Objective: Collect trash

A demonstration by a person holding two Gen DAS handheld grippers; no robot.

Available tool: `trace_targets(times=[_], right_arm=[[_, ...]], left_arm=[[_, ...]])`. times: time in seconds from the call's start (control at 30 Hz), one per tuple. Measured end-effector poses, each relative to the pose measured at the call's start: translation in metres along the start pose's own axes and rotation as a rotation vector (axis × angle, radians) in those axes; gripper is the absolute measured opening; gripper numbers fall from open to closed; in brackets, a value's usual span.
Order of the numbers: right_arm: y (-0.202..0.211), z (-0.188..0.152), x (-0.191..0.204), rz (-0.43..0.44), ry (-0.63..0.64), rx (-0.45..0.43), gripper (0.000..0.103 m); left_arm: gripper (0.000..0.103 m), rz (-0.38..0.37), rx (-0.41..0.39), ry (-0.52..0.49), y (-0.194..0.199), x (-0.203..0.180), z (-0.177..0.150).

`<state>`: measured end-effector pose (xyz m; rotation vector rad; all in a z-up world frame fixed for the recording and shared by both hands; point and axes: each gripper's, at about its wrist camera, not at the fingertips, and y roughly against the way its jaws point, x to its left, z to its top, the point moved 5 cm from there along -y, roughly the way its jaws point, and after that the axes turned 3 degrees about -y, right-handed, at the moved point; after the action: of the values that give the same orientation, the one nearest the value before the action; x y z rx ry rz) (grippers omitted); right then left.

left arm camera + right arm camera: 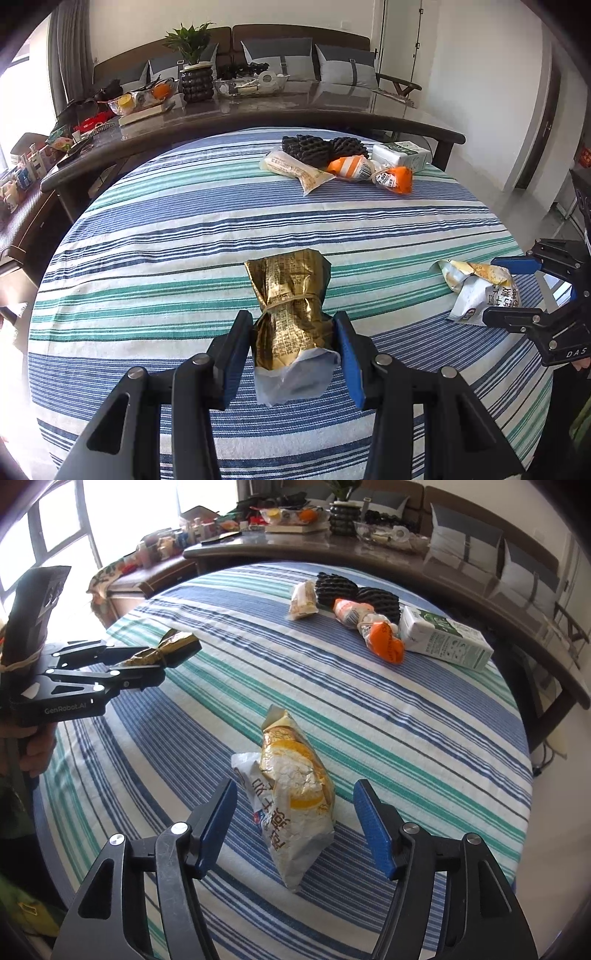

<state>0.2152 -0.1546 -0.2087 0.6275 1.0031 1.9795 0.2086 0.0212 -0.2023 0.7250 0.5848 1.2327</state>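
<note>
A gold foil wrapper (291, 295), tied at its middle, lies on the striped tablecloth (184, 229). My left gripper (293, 350) is shut on its near end, both blue pads against its sides. It also shows in the right wrist view (162, 651), held by the left gripper (159, 664). A crumpled white and yellow snack bag (295, 805) lies between the fingers of my right gripper (295, 830), which is open with its pads apart from the bag. The bag (476, 288) and right gripper (509, 291) show at the right of the left wrist view.
At the table's far side lie more trash: a pale wrapper (295, 171), black mesh pieces (321, 146), two orange wrappers (373, 171) and a white and green carton (447, 638). A cluttered dark counter (258, 110) curves behind the table.
</note>
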Motion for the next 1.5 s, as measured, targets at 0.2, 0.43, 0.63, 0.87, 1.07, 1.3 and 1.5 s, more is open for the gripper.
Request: trace_targets(times=[0.2,0.43,0.63,0.87,1.07,1.3,1.5], right_arm=[[0.0,0.0,0.002,0.011,0.007,0.005,0.068],[-0.001,-0.001,0.004,0.013,0.01,0.006,0.068],[-0.001,-0.001,0.003,0.02,-0.025,0.028,0.035],[0.019,0.002,-0.007,0.033,-0.138,-0.047,0.033],[0.048,-0.009,-0.041,0.077,-0.301,-0.116,0.033],[0.111,-0.039,-0.143,-0.093,-0.497,-0.162,0.033],[0.153,-0.081,-0.242,-0.28,-0.625,-0.129,0.033]], left_arm=[[0.046,0.01,-0.001,-0.011,0.0,-0.003,0.0],[0.046,0.026,-0.004,-0.02,0.001,-0.005,0.0],[0.046,0.017,-0.007,-0.013,0.002,-0.004,0.0],[0.045,-0.036,-0.014,0.009,0.004,-0.008,0.0],[0.045,-0.15,0.007,0.035,0.013,-0.046,0.006],[0.045,-0.322,-0.037,-0.057,0.045,-0.159,0.052],[0.045,-0.447,-0.01,-0.121,0.029,-0.268,0.081]])
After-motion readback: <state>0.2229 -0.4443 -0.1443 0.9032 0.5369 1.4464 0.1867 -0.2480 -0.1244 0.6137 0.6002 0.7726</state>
